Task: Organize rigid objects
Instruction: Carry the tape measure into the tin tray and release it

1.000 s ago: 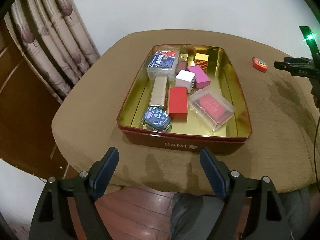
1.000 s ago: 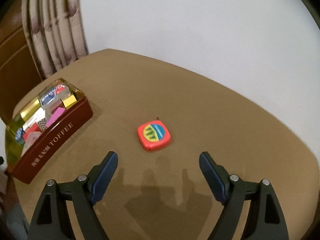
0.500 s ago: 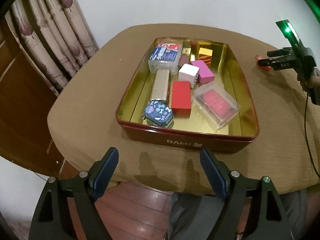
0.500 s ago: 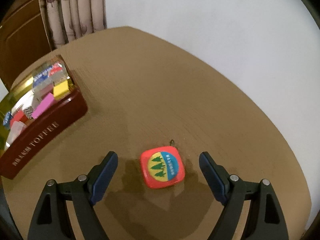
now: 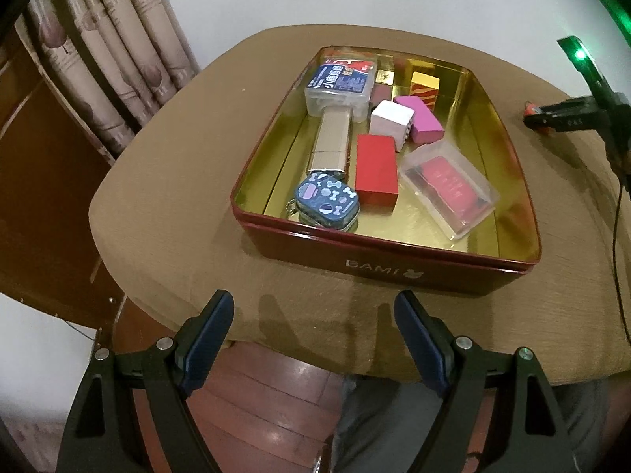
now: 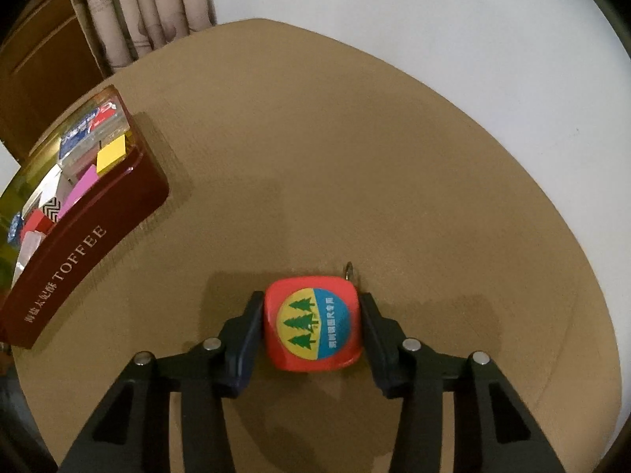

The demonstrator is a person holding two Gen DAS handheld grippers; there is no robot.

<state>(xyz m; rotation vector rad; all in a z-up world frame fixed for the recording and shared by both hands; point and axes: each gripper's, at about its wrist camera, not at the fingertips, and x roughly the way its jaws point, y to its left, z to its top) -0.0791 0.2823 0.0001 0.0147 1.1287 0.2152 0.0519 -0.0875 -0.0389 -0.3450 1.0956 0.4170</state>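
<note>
The left gripper [image 5: 313, 329] hangs open at 6 o'clock, before the red tin [image 5: 394, 260]. At 3 o'clock the right gripper [image 5: 532, 116] is closing on a red thing, mostly hidden.

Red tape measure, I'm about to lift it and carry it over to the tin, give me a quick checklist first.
1. Red tape measure sits between the right gripper fingers: ok.
2. Grip firm: cannot tell; jaws are closing and the pads look to be meeting its sides.
3. Key ring clear of the fingers: ok.
4. Table bare between tape measure and tin: ok.
5. Free space in the tin, along its right side: ok.
6. Left gripper open, short of the tin: ok.
</note>
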